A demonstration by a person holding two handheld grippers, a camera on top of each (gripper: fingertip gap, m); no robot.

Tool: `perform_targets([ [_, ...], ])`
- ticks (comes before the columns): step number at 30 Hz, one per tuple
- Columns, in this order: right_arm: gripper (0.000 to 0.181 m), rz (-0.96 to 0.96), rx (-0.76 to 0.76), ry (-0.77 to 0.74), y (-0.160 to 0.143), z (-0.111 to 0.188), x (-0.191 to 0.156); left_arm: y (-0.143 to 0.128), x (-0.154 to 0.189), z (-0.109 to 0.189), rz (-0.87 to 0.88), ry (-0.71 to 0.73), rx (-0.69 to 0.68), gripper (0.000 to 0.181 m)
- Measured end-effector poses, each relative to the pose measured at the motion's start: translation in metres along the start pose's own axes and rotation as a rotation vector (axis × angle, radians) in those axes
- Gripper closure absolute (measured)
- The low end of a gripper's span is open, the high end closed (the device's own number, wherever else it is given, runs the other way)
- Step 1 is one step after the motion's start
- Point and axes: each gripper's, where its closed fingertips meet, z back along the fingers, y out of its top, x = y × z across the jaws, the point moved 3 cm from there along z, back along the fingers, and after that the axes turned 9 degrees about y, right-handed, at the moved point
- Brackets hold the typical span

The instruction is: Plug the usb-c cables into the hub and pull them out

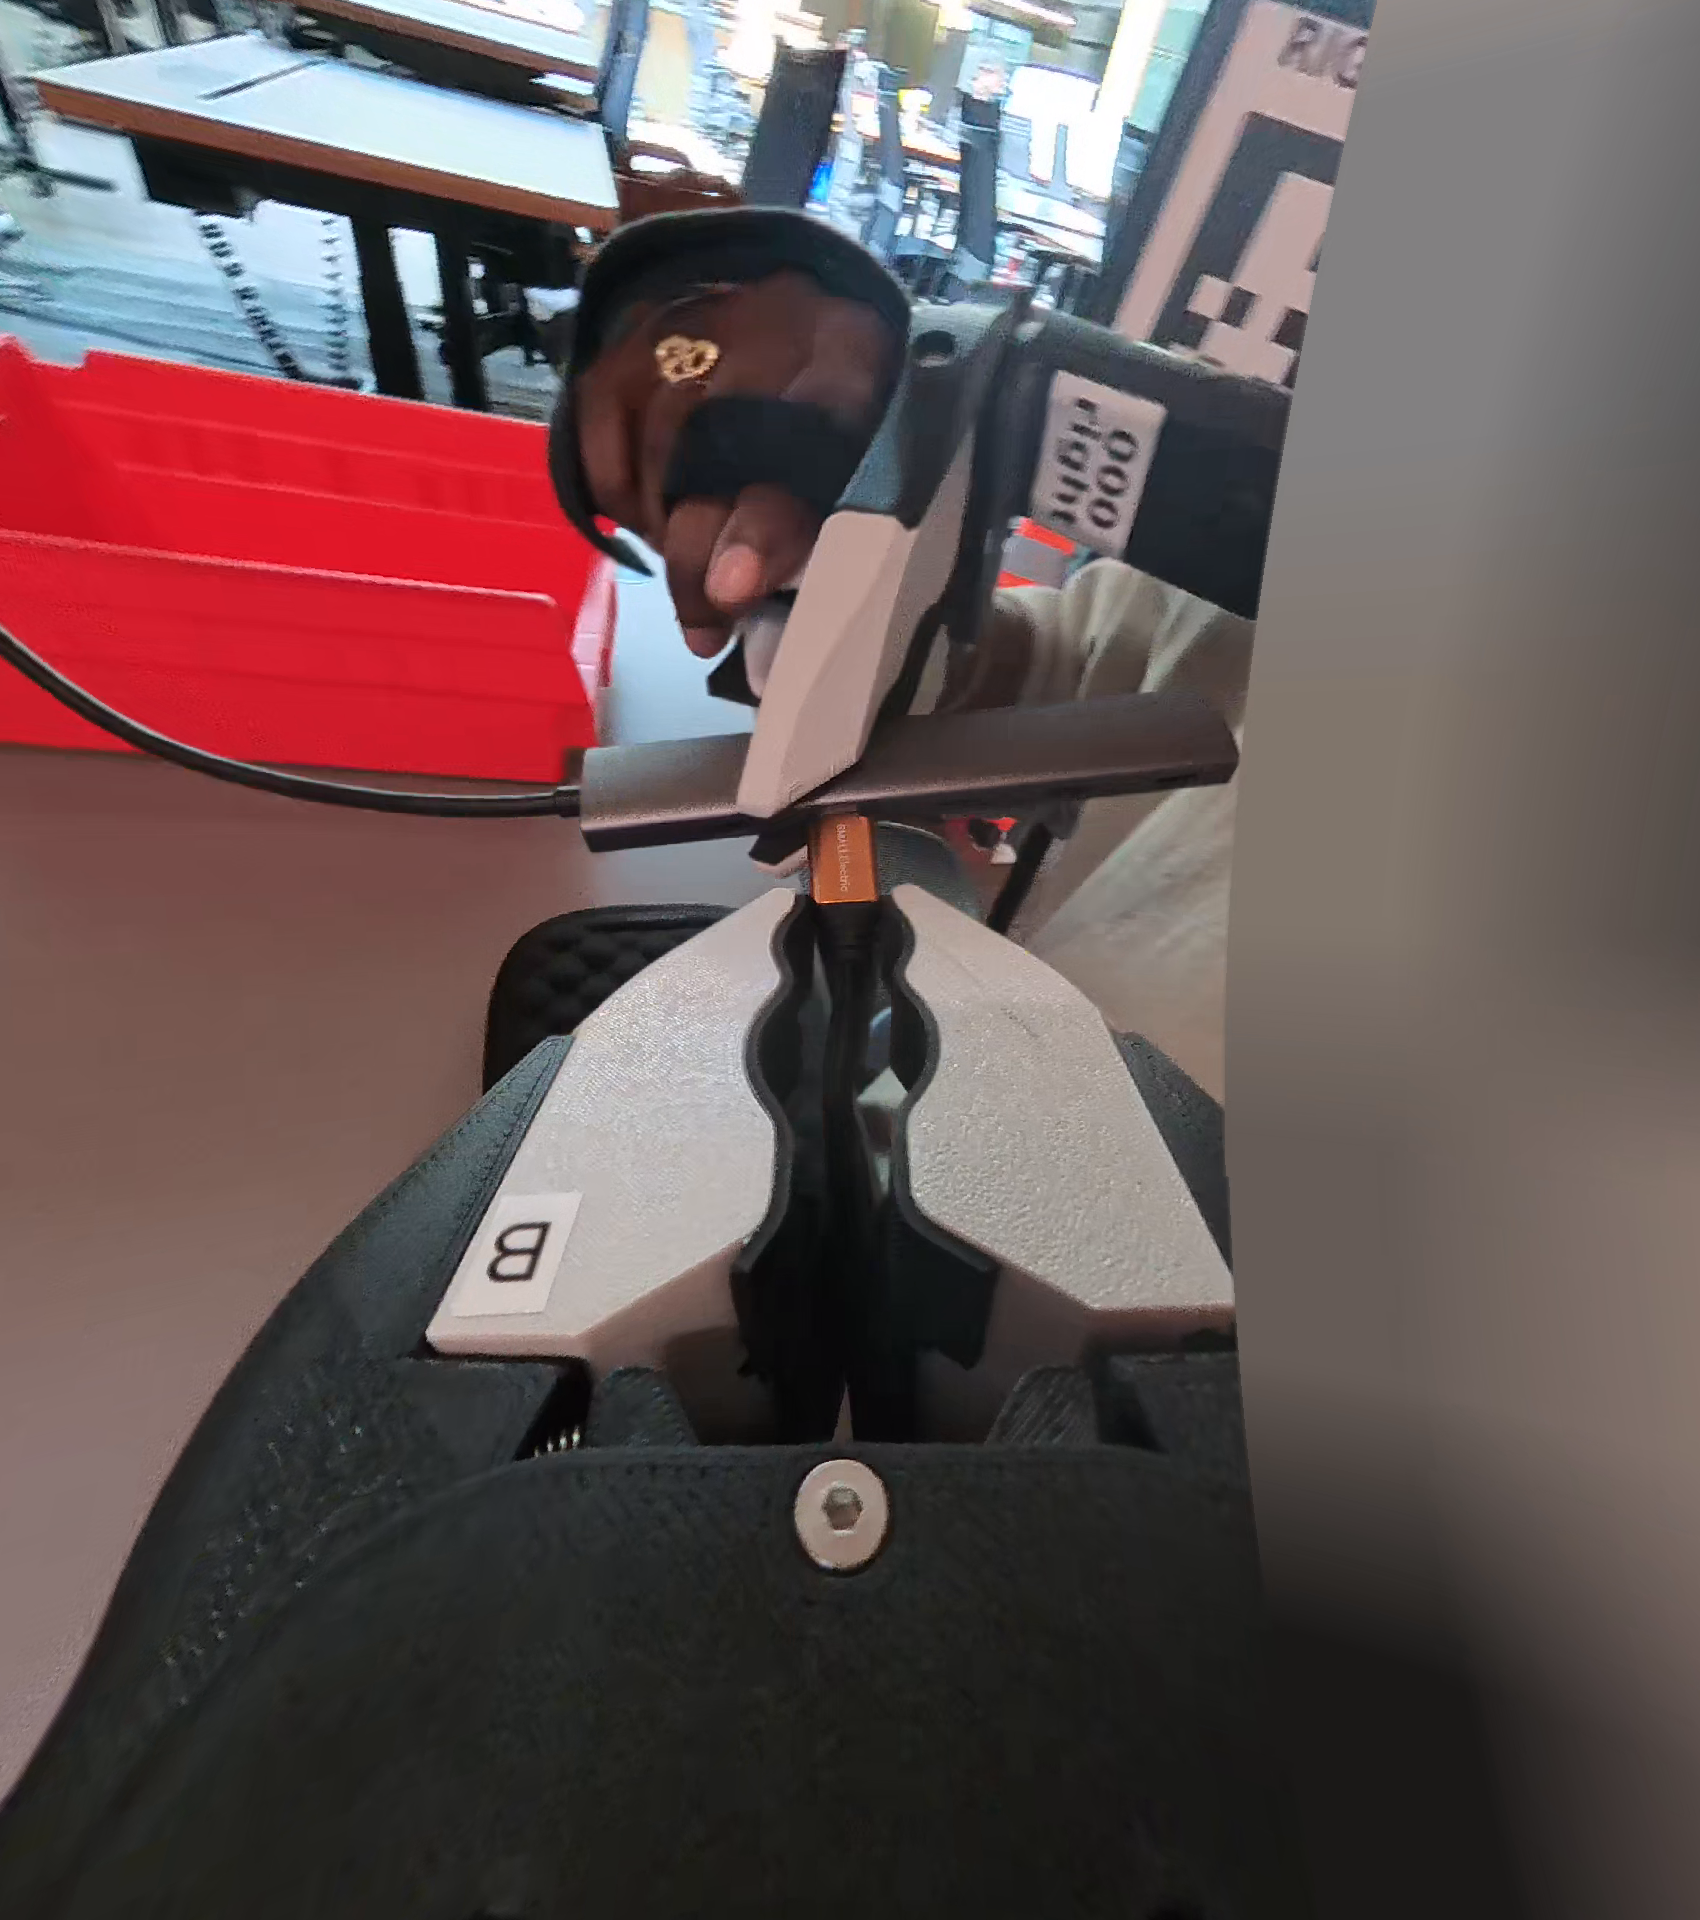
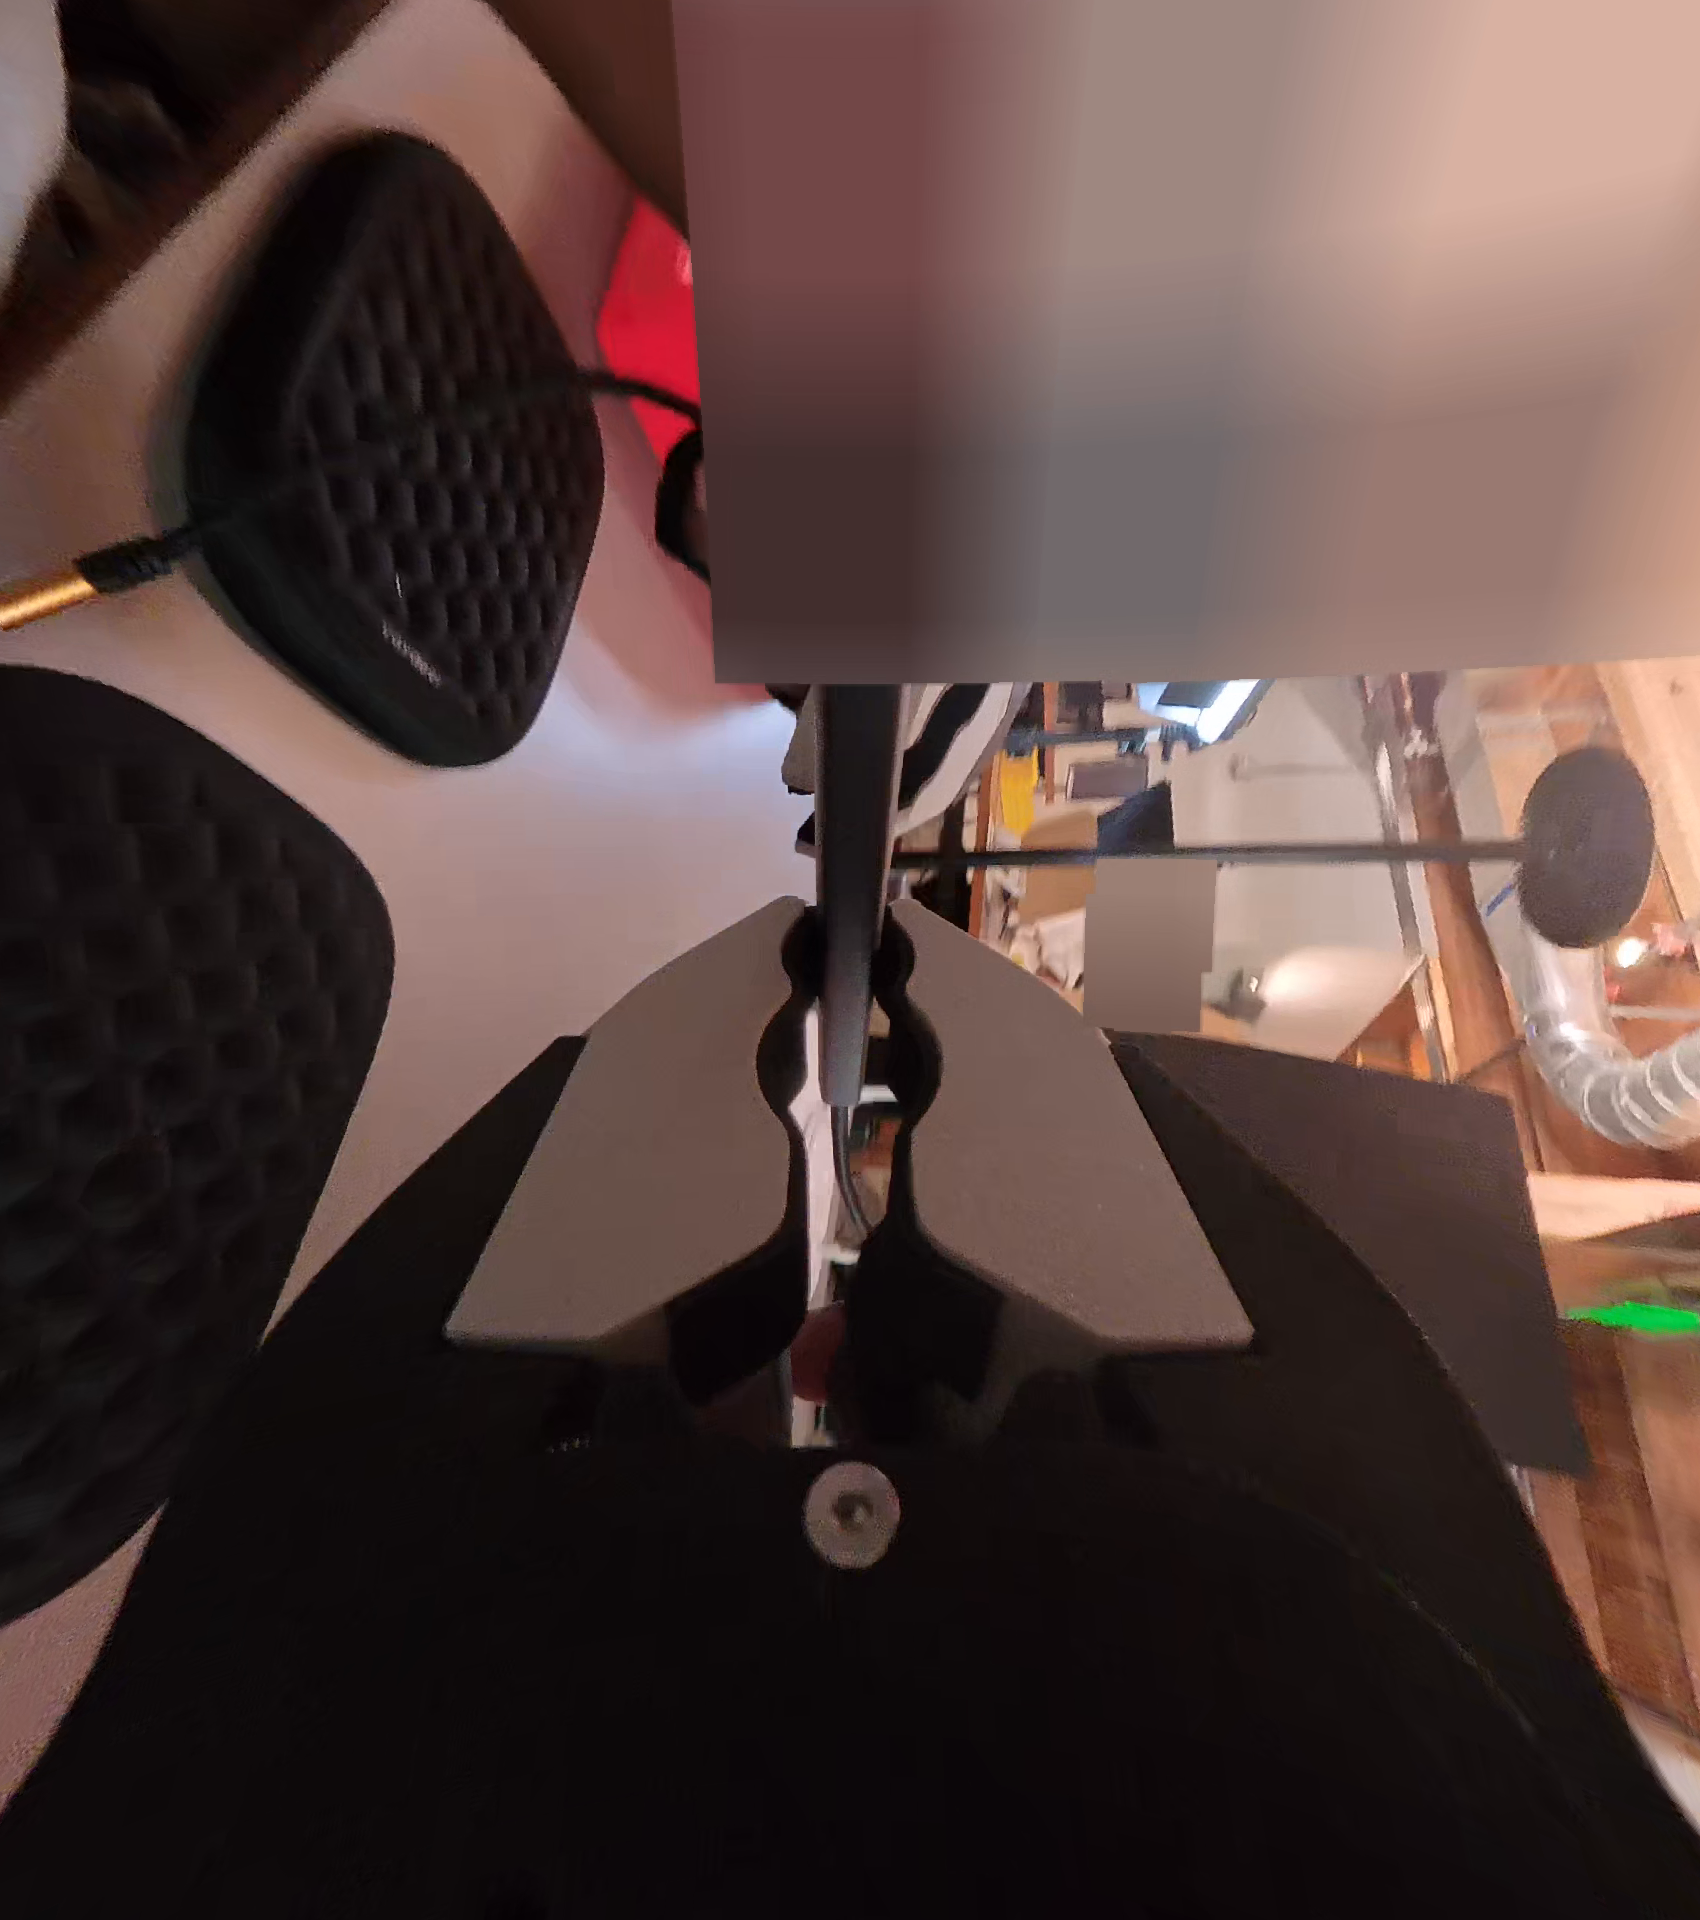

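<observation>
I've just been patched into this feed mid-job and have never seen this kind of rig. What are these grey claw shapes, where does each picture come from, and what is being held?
There is no robot arm here: a person holds a two-finger grey plastic gripper in each hand, and each gripper carries a camera looking along its fingers.

The left wrist view shows the left gripper shut on a black USB-C cable with an orange metal plug, whose tip meets the edge of a slim dark grey hub. I cannot tell how deep it sits. Farther off, the right gripper clamps that hub, held by the person's hand.

The right wrist view shows the same hub edge-on between the right gripper's fingers.

On the pale table lie a red plastic bin, two black dimpled cases, and a second orange-plugged cable.
</observation>
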Motion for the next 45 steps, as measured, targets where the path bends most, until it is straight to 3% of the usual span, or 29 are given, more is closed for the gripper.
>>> perform_targets([
  [7, 0.171, 0.001, -0.331, 0.059, -0.03, -0.019, -0.012, -0.01, -0.021, -0.014, -0.006, 0.253, -0.072, 0.171],
  [15, 0.173, -0.036, -0.541, 0.014, -0.056, -0.034, -0.016, -0.016, -0.052, -0.021, -0.043, 0.54, -0.104, 0.171],
  [23, 0.172, -0.041, -0.488, 0.015, -0.058, -0.041, -0.019, -0.025, -0.056, -0.02, -0.059, 0.457, -0.115, 0.17],
  [26, 0.171, -0.042, -0.455, -0.045, -0.057, -0.039, -0.009, -0.018, -0.052, -0.014, -0.094, 0.415, -0.008, 0.165],
  [27, 0.171, -0.054, -0.482, -0.08, -0.062, -0.035, -0.003, -0.011, -0.051, -0.009, -0.114, 0.414, 0.066, 0.15],
  [28, 0.171, -0.068, -0.52, -0.125, -0.069, -0.028, 0.004, -0.003, -0.05, 0.0, -0.155, 0.435, 0.155, 0.133],
  [30, 0.171, -0.115, -0.576, -0.225, -0.085, -0.009, 0.02, 0.013, -0.049, 0.025, -0.264, 0.529, 0.337, 0.119],
  [34, 0.171, -0.261, -0.667, -0.447, -0.117, 0.049, 0.051, 0.015, -0.059, 0.083, -0.326, 0.77, 0.601, 0.117],
  [37, 0.171, -0.491, -0.637, -0.646, -0.139, 0.099, 0.068, -0.008, -0.073, 0.101, -0.214, 0.807, 0.686, 0.118],
  [40, 0.171, -0.708, -0.523, -0.832, -0.155, 0.147, 0.075, -0.024, -0.087, 0.099, -0.097, 0.764, 0.741, 0.121],
  [45, 0.171, -1.013, -0.409, -1.001, -0.189, 0.202, 0.047, -0.028, -0.086, 0.089, -0.098, 0.718, 0.688, 0.125],
])
